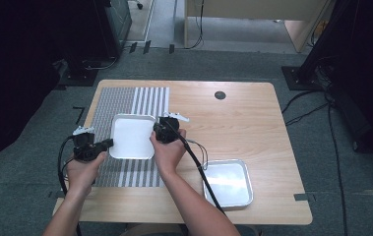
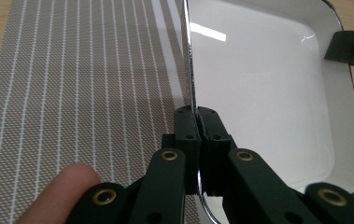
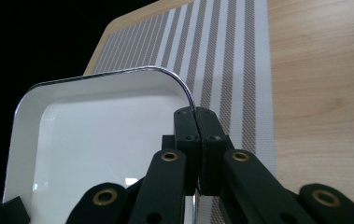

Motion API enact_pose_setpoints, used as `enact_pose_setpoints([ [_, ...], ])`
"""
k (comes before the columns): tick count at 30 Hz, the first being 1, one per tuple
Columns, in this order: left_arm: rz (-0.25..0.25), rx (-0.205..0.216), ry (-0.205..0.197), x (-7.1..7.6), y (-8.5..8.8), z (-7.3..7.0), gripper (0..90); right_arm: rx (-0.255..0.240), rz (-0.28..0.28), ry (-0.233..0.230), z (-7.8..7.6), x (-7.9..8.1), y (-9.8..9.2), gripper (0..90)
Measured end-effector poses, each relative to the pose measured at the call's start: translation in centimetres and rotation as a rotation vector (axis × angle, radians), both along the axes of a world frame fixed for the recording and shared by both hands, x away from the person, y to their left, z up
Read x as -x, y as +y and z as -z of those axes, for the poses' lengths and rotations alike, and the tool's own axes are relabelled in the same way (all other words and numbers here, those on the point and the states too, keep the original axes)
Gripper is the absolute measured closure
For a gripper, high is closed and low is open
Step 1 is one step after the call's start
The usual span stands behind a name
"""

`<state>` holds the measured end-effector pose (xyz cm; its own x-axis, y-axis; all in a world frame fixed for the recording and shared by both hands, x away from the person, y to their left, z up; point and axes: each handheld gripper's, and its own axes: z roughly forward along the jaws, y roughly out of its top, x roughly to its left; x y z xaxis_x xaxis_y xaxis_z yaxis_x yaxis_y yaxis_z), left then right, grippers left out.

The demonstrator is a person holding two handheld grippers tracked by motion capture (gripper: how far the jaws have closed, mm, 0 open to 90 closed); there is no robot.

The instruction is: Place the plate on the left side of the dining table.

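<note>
The white tray [image 1: 132,136] lies on the striped placemat [image 1: 125,98], at the left part of the tabletop [image 1: 243,123], and both grippers hold it at once. The left gripper [image 1: 109,143] has its fingers [image 2: 187,126] clenched on the left rim, and the right gripper [image 1: 156,129] has its fingers [image 3: 187,126] clenched on the opposite rim near the far right corner. So the tray sits between the two hands, equally near to each. A second, metal tray [image 1: 227,183] rests well apart at the right. I judge that any carry needs both hands moving together, keeping the tray level.
</note>
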<state>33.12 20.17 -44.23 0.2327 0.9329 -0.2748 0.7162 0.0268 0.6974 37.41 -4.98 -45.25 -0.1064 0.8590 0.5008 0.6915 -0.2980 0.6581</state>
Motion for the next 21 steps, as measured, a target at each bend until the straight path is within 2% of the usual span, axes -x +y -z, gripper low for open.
enact_pose_setpoints([
  [5,-0.021,-0.013,-0.002,-1.1,1.0,0.0,89.6,0.008,0.004,-0.001,0.0,-1.2,1.4,90.0],
  [8,-0.034,-0.017,0.013,-2.0,1.5,0.3,90.0,0.017,0.007,0.010,0.2,-2.0,2.2,90.0],
  [9,-0.050,-0.015,0.018,-2.7,2.0,0.5,90.0,0.012,0.012,0.029,0.4,-2.7,2.7,90.0],
  [13,-0.057,-0.019,0.029,-3.7,2.5,0.9,90.0,0.017,0.012,0.036,0.8,-3.7,3.5,90.0],
  [17,-0.066,-0.031,0.055,-5.1,2.8,1.4,90.0,0.032,0.020,0.062,1.8,-5.3,4.3,89.8],
  [21,-0.077,-0.015,0.094,-6.6,3.3,2.3,90.0,0.053,0.009,0.085,2.6,-7.0,5.0,89.8],
])
